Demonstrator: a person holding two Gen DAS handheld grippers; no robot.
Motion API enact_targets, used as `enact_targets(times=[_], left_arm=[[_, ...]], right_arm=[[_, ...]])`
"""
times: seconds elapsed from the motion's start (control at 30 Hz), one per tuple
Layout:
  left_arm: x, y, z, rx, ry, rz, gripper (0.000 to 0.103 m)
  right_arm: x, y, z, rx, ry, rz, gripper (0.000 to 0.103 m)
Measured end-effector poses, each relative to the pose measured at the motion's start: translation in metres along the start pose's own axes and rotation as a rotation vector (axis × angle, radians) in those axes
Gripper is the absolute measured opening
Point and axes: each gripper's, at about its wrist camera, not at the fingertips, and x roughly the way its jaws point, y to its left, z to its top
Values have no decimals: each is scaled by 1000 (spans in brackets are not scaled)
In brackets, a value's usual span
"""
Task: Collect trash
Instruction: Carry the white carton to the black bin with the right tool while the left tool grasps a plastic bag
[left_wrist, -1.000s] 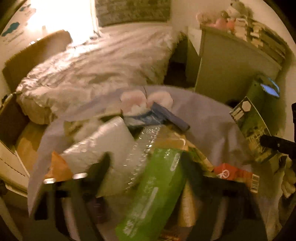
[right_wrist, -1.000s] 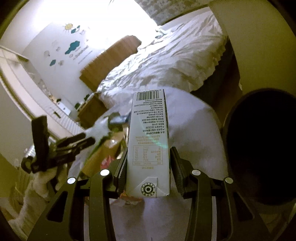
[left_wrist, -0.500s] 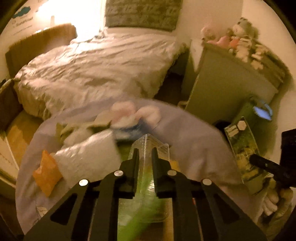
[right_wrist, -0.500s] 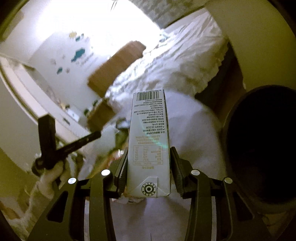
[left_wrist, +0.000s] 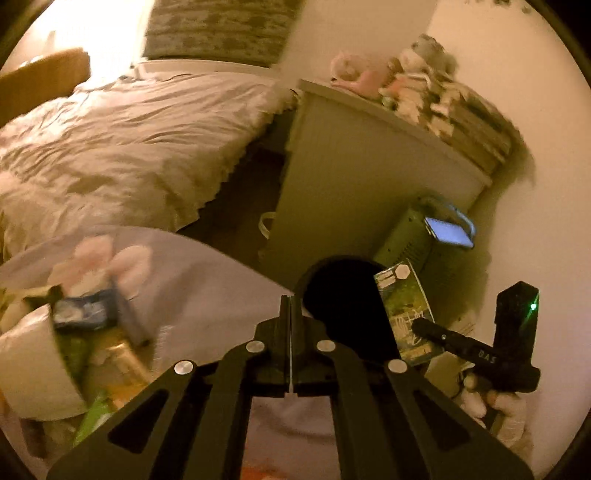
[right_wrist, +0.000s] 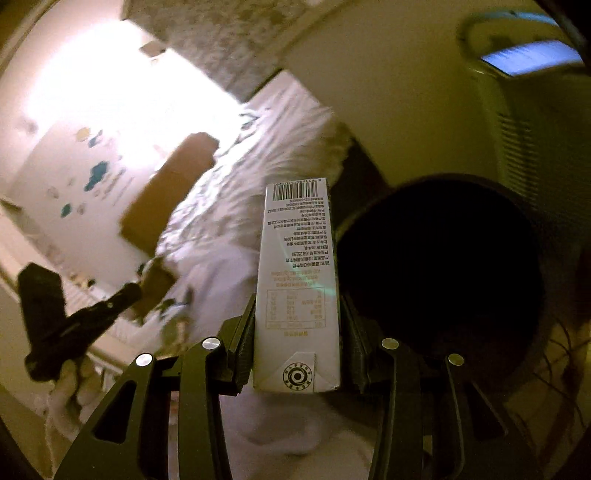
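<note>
The carton (right_wrist: 297, 291), clamped in right fingers, now reaches the bin (right_wrist: 439, 273); left fingers (left_wrist: 285, 314) together.

We see a dim, yellow-tinted room where a blown-out white window glare (right_wrist: 110, 88) washes the far wall, motion blur smears the rumpled pale bedding (left_wrist: 122, 147), the round black bin mouth (right_wrist: 439, 273) stays featureless, and fisheye curvature bends both frames' dark edges.
</note>
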Motion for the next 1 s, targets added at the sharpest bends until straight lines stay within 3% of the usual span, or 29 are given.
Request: enact_targets(times=[0.1,0.17,0.2,0.23,0.3,0.5,0.57,0.6,0.63,0.83,1.0], left_arm=[[-3,7,-2,-5,17,48,4],[-13,23,-5,7,35,144,6],[-17,31,-8,8,52,182,18],[-20,44,-13,-1,84,216,49],[-27,59,-19,-17,96,248,84],[-8,60,-30,10,193,151,82],[4,57,-32,36,216,144,50],[10,58,-32,29,238,150,40],[14,59,-30,12,237,155,38],[5,22,-3,23,127,67,37],[32,-33,14,42,134,-68,37]], right_arm=[[-8,-7,-8,-5,1,-2,42],[-9,-10,-13,-7,7,11,42],[-9,-12,-17,-6,13,21,42],[-9,-11,-20,-5,19,30,42],[-2,-9,-22,-11,39,49,42],[21,13,-28,-45,96,74,42],[26,17,-30,-58,114,64,42],[28,18,-31,-58,122,62,42],[29,19,-32,-56,124,62,42],[14,5,-19,-12,60,24,42],[11,-28,-8,65,27,-80,42]])
